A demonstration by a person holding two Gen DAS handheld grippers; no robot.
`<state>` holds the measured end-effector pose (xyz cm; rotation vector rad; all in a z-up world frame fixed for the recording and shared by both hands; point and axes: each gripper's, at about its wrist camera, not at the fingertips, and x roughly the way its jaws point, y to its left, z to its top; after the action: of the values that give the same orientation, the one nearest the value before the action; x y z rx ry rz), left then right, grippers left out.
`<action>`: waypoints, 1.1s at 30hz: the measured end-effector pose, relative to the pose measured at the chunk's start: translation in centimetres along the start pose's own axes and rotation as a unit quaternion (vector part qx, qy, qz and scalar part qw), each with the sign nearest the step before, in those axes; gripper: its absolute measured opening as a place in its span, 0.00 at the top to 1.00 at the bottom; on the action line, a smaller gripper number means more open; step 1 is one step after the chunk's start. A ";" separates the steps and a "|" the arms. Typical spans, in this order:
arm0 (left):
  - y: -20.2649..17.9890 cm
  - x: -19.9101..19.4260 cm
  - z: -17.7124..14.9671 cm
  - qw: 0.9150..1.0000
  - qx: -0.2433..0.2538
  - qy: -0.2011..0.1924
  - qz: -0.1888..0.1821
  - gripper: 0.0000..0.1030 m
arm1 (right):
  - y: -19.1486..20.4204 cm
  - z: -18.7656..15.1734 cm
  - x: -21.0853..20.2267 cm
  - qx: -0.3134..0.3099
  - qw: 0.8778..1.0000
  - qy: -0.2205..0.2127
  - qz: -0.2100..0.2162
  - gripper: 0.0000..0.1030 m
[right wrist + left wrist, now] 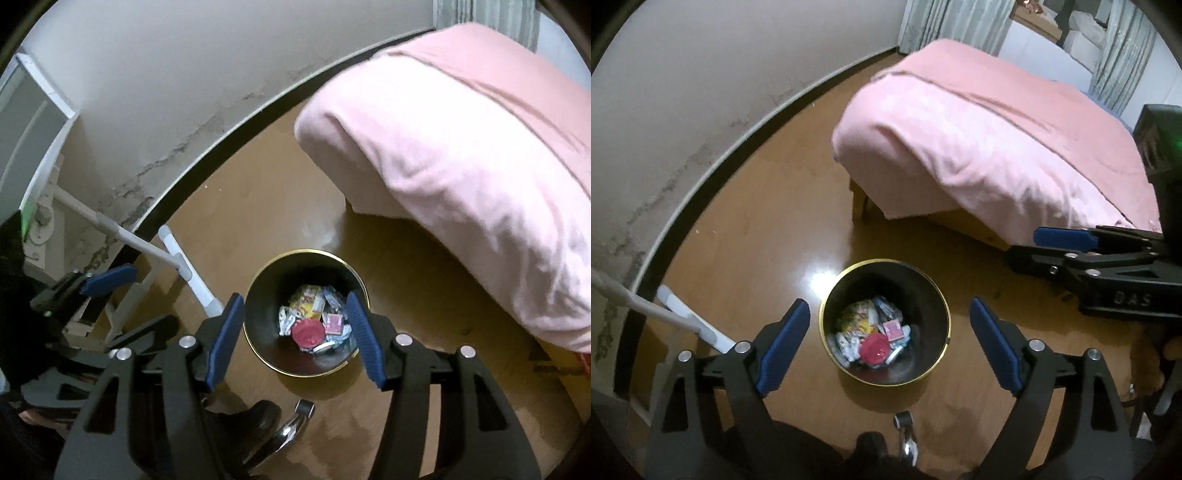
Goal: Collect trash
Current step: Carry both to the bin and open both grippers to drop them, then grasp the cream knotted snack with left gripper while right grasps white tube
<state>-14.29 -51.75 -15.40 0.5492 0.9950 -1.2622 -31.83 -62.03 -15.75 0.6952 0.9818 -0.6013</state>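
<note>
1. A black bin with a gold rim (pixel 884 378) is seen standing on the wooden floor (pixel 768 229), near the foot of a bed covered by a pink blanket (pixel 979 147).
2. Trash is seen lying at the bottom of the bin: crumpled wrappers (pixel 858 317), a small pink packet (pixel 892 329) and a round red lid (pixel 873 350). No loose litter can be made out on the floor around the bin.
3. The left gripper (pixel 888 345) is held above the bin, with its jaws spread wide and nothing between them.
4. The right gripper (pixel 295 338) is likewise held above the bin, jaws spread and empty; in the left wrist view it is shown from the side, and there its state cannot be told.
5. A white mop or sweeper (pixel 184 266) is seen leaning at the wall, and the person's dark shoe (pixel 255 421) and a chrome fitting (pixel 295 424) appear just below the bin.
6. The step in hand is judged to be either the end of a drop into the bin or an approach to the bin itself; which of the two cannot be settled.
7. If the bin is to be carried, a rim grasp would be called for, with one finger inside the wall and one outside, and the bin kept upright so that nothing is spilled. Otherwise, more litter would have to be looked for elsewhere in the room.
</note>
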 end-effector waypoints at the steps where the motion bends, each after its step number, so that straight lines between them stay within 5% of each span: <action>1: 0.2 -1.1 0.1 1.000 0.003 -0.006 0.006 0.16 | 0.5 0.3 -0.5 -0.004 1.000 -0.004 0.002 0.45; 7: 5.0 -14.0 -0.6 0.997 -0.018 -0.075 0.017 0.12 | 6.9 2.3 -5.1 -0.064 0.996 -0.050 0.023 0.42; 11: 12.6 -23.8 -3.1 0.983 -0.071 -0.133 0.102 0.09 | 13.0 3.5 -7.4 -0.115 0.989 -0.076 0.048 0.41; 16: 26.1 -32.4 -8.6 0.933 -0.188 -0.151 0.268 0.07 | 23.8 4.6 -8.1 -0.192 0.973 -0.089 0.094 0.38; 22: 40.7 -35.9 -13.7 0.871 -0.306 -0.133 0.360 0.07 | 38.1 4.0 -6.0 -0.271 0.948 -0.062 0.153 0.38; 24: 44.0 -36.1 -14.5 0.862 -0.331 -0.121 0.364 0.07 | 42.3 3.6 -5.4 -0.298 0.939 -0.054 0.165 0.38; 28: 48.8 -35.3 -14.6 0.858 -0.354 -0.117 0.354 0.07 | 49.9 2.5 -4.2 -0.348 0.919 -0.040 0.182 0.38; 33: 51.0 -34.0 -13.9 0.865 -0.345 -0.110 0.346 0.08 | 56.3 1.7 -2.9 -0.380 0.905 -0.025 0.189 0.38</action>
<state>30.20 -9.47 -2.02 0.1517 0.8624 -0.2674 8.86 -26.99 1.55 0.1513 0.9052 0.1261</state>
